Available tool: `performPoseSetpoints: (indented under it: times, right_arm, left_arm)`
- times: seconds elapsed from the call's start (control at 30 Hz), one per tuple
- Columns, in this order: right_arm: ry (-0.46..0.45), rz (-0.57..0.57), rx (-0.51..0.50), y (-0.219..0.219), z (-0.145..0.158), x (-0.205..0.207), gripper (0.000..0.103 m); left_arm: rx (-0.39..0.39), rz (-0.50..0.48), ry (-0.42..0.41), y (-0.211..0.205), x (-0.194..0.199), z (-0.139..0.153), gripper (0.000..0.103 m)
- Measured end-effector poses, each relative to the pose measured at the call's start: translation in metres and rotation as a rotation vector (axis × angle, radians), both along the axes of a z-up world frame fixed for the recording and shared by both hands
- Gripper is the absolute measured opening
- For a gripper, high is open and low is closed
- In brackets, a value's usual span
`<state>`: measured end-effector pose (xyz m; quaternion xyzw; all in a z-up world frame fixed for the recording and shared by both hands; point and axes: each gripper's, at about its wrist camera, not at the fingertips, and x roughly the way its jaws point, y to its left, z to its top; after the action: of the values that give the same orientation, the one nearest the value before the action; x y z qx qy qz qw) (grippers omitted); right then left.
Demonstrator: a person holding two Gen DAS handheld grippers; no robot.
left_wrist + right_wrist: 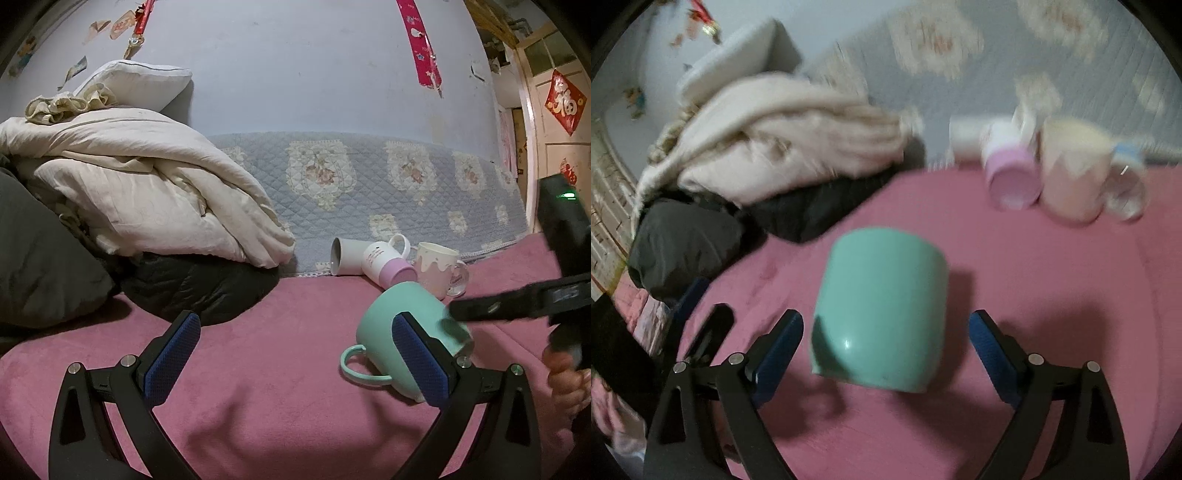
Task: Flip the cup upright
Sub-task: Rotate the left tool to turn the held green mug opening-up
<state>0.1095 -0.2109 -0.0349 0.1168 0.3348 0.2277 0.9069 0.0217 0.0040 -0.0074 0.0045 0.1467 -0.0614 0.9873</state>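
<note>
L gripper point(295, 354) sits low over the pink blanket point(258, 406), fingers wide apart w/ nothing between them. Bare pink cloth fills the gap and runs on ahead to the black jacket point(199, 288). Its R pad overlaps the teal cup point(399, 325) in view; can't tell if it touches.

R gripper point(886, 354) also spread wide, fingers either side of the cup point(882, 310), a gap showing on both sides, so not clamped. In the L view one R finger crosses in over the cup's upper right side, blurred.

Cup is on the blanket, right of centre in the L view, tipped over: flat base away and up, rim toward the R gripper and lower. Handle point(360, 363) lies out to the left, on or just above the cloth. Plain matte teal, one small glint near the rim, no print that I can see. R view is motion-blurred.

Open pink room left and in front of it. Beyond, near the blanket's far edge: white mug point(347, 256) on its side, a white/lilac cup point(388, 266) tipped against it, cream mug point(439, 267) upright beside. Behind them the quilted grey spread point(369, 177), then the wall. Far left, cream bedding point(140, 184) heaped on the jacket.
</note>
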Motion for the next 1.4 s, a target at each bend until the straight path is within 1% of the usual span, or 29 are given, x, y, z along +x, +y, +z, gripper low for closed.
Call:
performPoseSetpoints:
  times: [0.03, 0.1, 0.13, 0.17, 0.23, 0.27, 0.3, 0.37, 0.4, 0.47, 0.53, 0.57, 0.63, 0.77, 0.87, 0.93, 1.0, 1.03, 1.13, 1.17, 1.2, 1.27, 1.3, 1.4]
  right_arm:
    - [-0.083, -0.04, -0.004, -0.012, 0.005, -0.013, 0.094]
    - [-0.222, -0.137, -0.046, -0.027, 0.009, -0.033, 0.103]
    - [-0.298, -0.204, -0.087, -0.034, 0.01, -0.043, 0.103]
    - [-0.387, -0.283, -0.155, -0.038, 0.01, -0.055, 0.103]
    - [-0.466, -0.352, -0.216, -0.042, 0.011, -0.066, 0.103]
    - [-0.503, -0.403, -0.229, -0.045, 0.01, -0.072, 0.103]
    - [-0.518, -0.431, -0.219, -0.047, 0.009, -0.075, 0.103]
    - [-0.517, -0.47, -0.19, -0.051, 0.006, -0.077, 0.103]
    - [-0.489, -0.475, -0.175, -0.052, 0.004, -0.075, 0.103]
    - [-0.445, -0.479, -0.184, -0.053, 0.001, -0.068, 0.103]
    - [-0.434, -0.494, -0.178, -0.056, -0.001, -0.068, 0.103]
    - [-0.434, -0.496, -0.166, -0.059, -0.002, -0.069, 0.103]
    - [-0.433, -0.502, -0.157, -0.063, -0.005, -0.07, 0.103]
    - [-0.43, -0.501, -0.171, -0.058, -0.008, -0.069, 0.103]
    - [-0.442, -0.503, -0.182, -0.055, -0.008, -0.071, 0.103]
    - [-0.452, -0.503, -0.19, -0.053, -0.007, -0.073, 0.103]
    - [-0.456, -0.501, -0.196, -0.052, -0.007, -0.073, 0.103]
    - [-0.456, -0.5, -0.2, -0.051, -0.007, -0.073, 0.103]
    - [-0.453, -0.5, -0.202, -0.051, -0.007, -0.072, 0.103]
    - [-0.453, -0.498, -0.202, -0.051, -0.007, -0.072, 0.103]
    - [-0.452, -0.498, -0.202, -0.051, -0.007, -0.072, 0.103]
    - [-0.456, -0.499, -0.2, -0.052, -0.007, -0.072, 0.103]
    - [-0.457, -0.499, -0.2, -0.052, -0.006, -0.072, 0.103]
    - [-0.457, -0.499, -0.202, -0.051, -0.008, -0.071, 0.103]
  left_arm:
    - [-0.001, -0.006, -0.003, 0.0, -0.001, 0.0, 0.103]
    - [0.002, -0.019, -0.008, -0.002, -0.002, 0.0, 0.103]
    - [0.005, -0.027, -0.011, -0.003, -0.002, 0.001, 0.103]
    - [0.007, -0.036, -0.014, -0.005, -0.003, 0.001, 0.103]
    - [0.012, -0.052, -0.02, -0.007, -0.005, 0.001, 0.103]
    - [0.014, -0.056, -0.023, -0.008, -0.006, 0.002, 0.103]
    - [0.015, -0.06, -0.025, -0.008, -0.006, 0.002, 0.103]
    - [0.012, -0.062, -0.012, -0.009, -0.005, 0.004, 0.103]
    - [0.005, -0.06, 0.011, -0.008, -0.004, 0.005, 0.103]
    - [-0.044, -0.094, 0.036, -0.005, -0.007, 0.007, 0.103]
    - [-0.068, -0.102, 0.058, -0.006, -0.006, 0.012, 0.103]
    - [-0.067, -0.106, 0.092, -0.01, -0.001, 0.016, 0.103]
    - [-0.091, -0.16, 0.178, -0.017, 0.011, 0.021, 0.103]
    - [-0.211, -0.27, 0.353, -0.029, 0.048, 0.029, 0.103]
    - [-0.296, -0.323, 0.461, -0.037, 0.081, 0.029, 0.099]
    - [-0.322, -0.358, 0.537, -0.04, 0.104, 0.025, 0.099]
    - [-0.34, -0.351, 0.608, -0.038, 0.122, 0.014, 0.098]
    - [-0.362, -0.347, 0.656, -0.037, 0.132, 0.006, 0.098]
    - [-0.479, -0.397, 0.772, -0.032, 0.148, -0.016, 0.096]
    - [-0.509, -0.419, 0.789, -0.03, 0.15, -0.02, 0.096]
    - [-0.518, -0.44, 0.801, -0.031, 0.152, -0.022, 0.096]
    - [-0.508, -0.454, 0.815, -0.033, 0.155, -0.026, 0.096]
    - [-0.519, -0.457, 0.821, -0.033, 0.157, -0.028, 0.096]
    - [-0.587, -0.477, 0.838, -0.028, 0.163, -0.036, 0.096]
